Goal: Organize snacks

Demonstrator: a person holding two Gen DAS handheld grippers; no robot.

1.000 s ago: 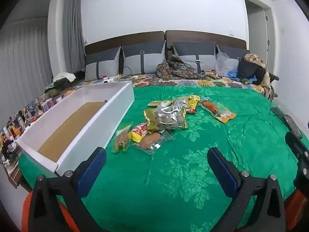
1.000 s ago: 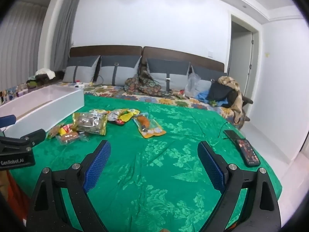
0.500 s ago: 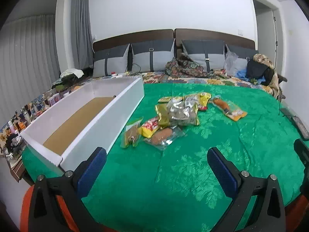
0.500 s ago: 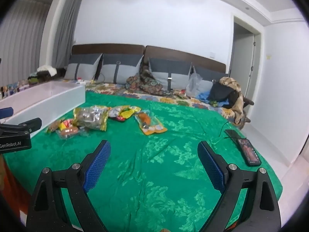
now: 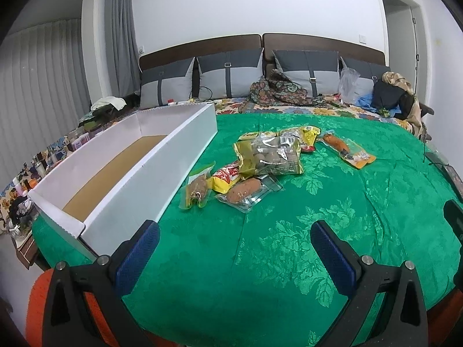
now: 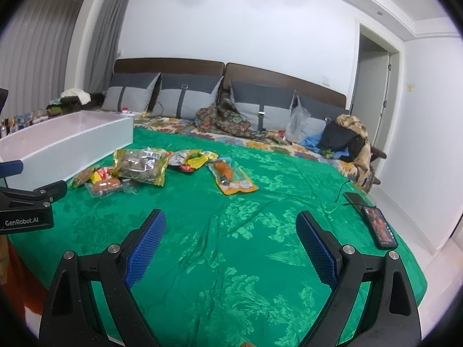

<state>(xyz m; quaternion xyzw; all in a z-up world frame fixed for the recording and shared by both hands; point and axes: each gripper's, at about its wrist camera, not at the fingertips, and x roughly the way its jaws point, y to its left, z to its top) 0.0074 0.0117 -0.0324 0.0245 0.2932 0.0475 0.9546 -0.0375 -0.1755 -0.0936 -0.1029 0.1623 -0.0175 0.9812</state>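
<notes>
Both grippers hang over the green bedspread point(image 5: 332, 196) with jaws spread wide and nothing in them, the left gripper point(image 5: 234, 254) and the right gripper point(image 6: 230, 248). The snack packets point(image 5: 269, 159) lie heaped mid-bed, just beside the long white box point(image 5: 173, 156) (its brown floor bare). A phone point(image 6: 380, 227) rests near the bed's right edge.

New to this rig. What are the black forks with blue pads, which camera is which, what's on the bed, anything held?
No robot arm here: a person carries two handheld grippers, each with a fisheye camera looking along its fingers. One picture comes from the left gripper, the other from the right gripper, where the left one shows at the edge. Both stand open and hold nothing. On the green bedspread lie a long white box with nothing visible inside, a cluster of snack packets, an orange packet apart from them, and two phones near the edge.
</notes>
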